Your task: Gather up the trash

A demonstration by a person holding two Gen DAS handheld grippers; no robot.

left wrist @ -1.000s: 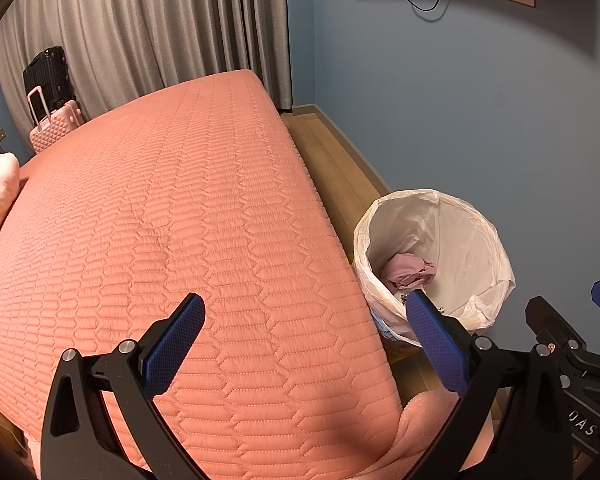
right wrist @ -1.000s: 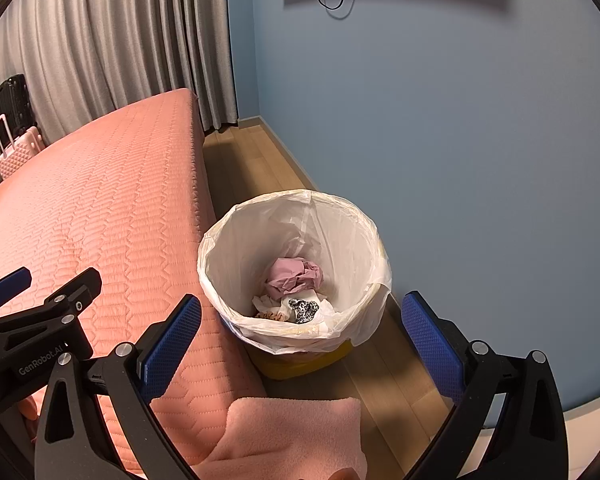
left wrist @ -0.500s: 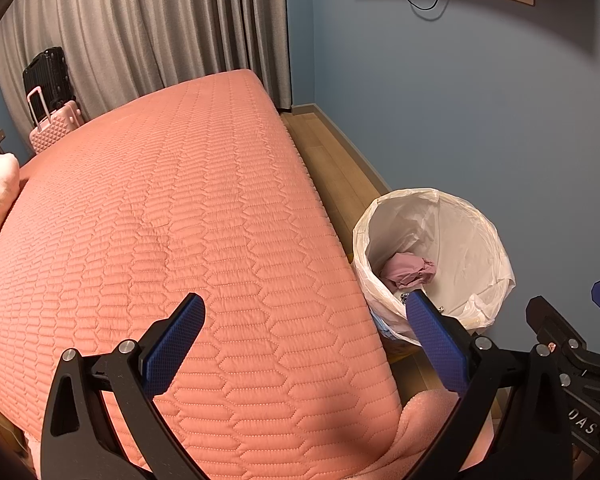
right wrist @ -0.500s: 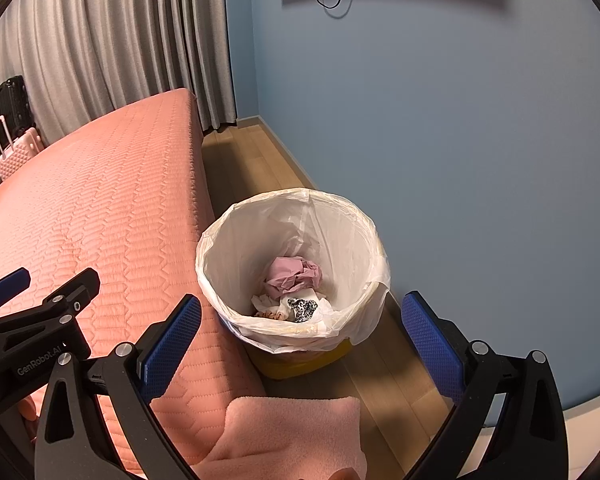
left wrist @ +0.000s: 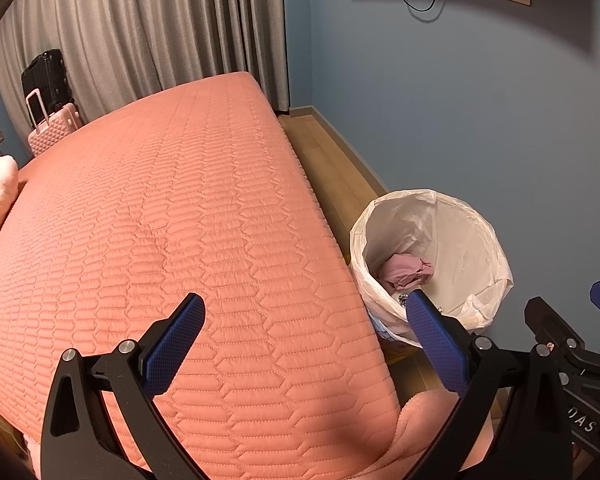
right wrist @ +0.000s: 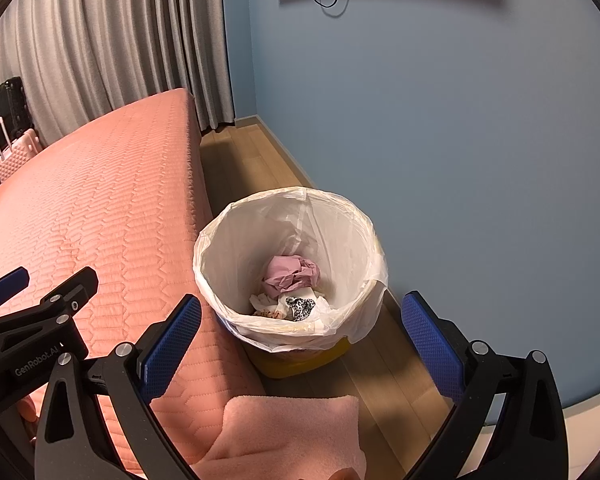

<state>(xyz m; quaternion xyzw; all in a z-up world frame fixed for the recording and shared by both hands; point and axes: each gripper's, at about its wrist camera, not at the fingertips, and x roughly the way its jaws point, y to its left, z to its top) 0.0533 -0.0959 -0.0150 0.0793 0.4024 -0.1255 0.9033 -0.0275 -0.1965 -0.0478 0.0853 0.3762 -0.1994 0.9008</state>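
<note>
Right claw [right wrist: 300,344] spread, empty | bin [right wrist: 374,276] base hidden | crumpled trash [right wrist: 290,274] partly buried

We read "GenRobot.AI" in white on the black body of the left gripper [right wrist: 40,312], left of the trash bin [right wrist: 220,248], we read only the letters "DAS" on the black body of the right gripper [left wrist: 572,344], right of the bin

The bed [left wrist: 180,220] is covered in salmon-pink quilting stitched in a hexagon pattern; beside it, a yellow bin [right wrist: 300,360] is lined with a white bag [right wrist: 228,264]; inside, crumpled pink paper [right wrist: 290,274] and a black-and-white speckled scrap [right wrist: 300,304] are seen; beyond the bed, grey curtains [left wrist: 140,32] and a blue wall [right wrist: 460,120] are shown.
</note>
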